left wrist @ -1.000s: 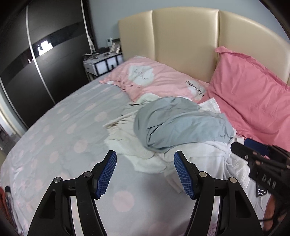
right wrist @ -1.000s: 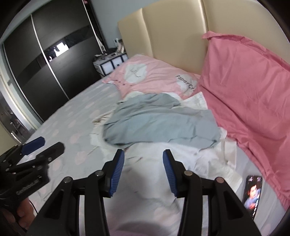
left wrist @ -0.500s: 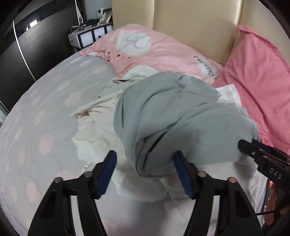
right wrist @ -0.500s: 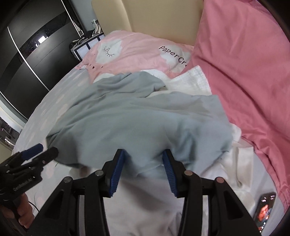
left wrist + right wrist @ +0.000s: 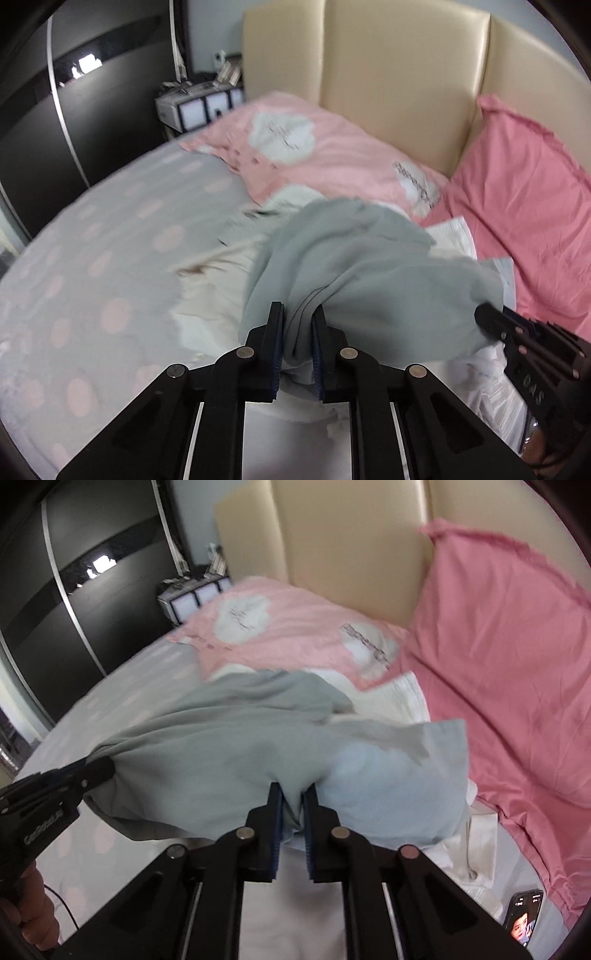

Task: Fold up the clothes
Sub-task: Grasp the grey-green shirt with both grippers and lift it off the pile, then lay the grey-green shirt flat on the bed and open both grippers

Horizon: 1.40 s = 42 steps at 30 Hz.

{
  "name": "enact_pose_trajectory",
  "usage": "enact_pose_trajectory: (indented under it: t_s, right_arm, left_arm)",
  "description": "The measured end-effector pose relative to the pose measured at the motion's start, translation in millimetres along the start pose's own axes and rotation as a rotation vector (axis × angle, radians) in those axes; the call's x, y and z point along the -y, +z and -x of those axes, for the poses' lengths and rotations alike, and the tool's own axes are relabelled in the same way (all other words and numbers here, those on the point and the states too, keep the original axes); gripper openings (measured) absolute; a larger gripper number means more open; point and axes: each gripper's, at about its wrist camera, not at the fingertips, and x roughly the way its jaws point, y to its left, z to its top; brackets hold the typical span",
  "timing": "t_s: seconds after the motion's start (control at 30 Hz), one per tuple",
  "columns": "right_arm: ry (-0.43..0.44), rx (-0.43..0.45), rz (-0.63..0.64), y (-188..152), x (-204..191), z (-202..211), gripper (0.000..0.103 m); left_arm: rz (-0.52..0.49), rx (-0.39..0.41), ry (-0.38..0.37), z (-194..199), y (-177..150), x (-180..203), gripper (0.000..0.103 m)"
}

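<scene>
A grey-blue garment lies bunched on top of a pile of white and cream clothes in the middle of the bed. My left gripper is shut on a fold at its near left edge. My right gripper is shut on a fold of the same grey-blue garment near its right side. The cloth is lifted and stretched between the two grippers. Each gripper shows in the other's view: the right one at the right edge, the left one at the left edge.
The bed has a grey sheet with pink dots. A pale pink pillow and a darker pink pillow rest against the cream headboard. A phone lies on the bed at lower right. A dark wardrobe stands left.
Both grippers went from open to shut on the grey-blue garment. They have pulled its near edge up and toward me, off the white clothes.
</scene>
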Motion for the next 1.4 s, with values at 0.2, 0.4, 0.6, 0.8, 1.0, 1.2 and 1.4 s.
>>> enact_pose_trajectory:
  t_s: [0.2,0.4,0.6,0.8,1.0,1.2,1.4]
  right_arm:
    - [0.135,0.061,0.034,-6,-52,62,0.01]
    - [0.336,0.056,0.103,-34,-123,111,0.01]
    - [0.557,0.016,0.228,-68,-204,152,0.01]
    - [0.604,-0.116,0.338,-110,-277,136,0.01]
    - [0.44,-0.27,0.391,-150,-313,74,0.014]
    - [0.431,-0.327,0.251,-142,-272,41,0.026]
    - [0.386,-0.361,0.099,-142,-220,32,0.043]
  left_arm:
    - [0.048,0.108,0.099,89,-11,-40,0.014]
    - [0.085,0.18,0.246,191,-56,-102,0.014]
    - [0.189,0.183,0.369,259,-113,-167,0.013]
    - [0.263,0.158,0.489,271,-171,-223,0.005]
    - [0.349,0.008,0.43,236,-216,-271,0.008]
    - [0.425,-0.08,0.27,195,-258,-284,0.042]
    - [0.379,-0.125,0.115,159,-269,-256,0.046]
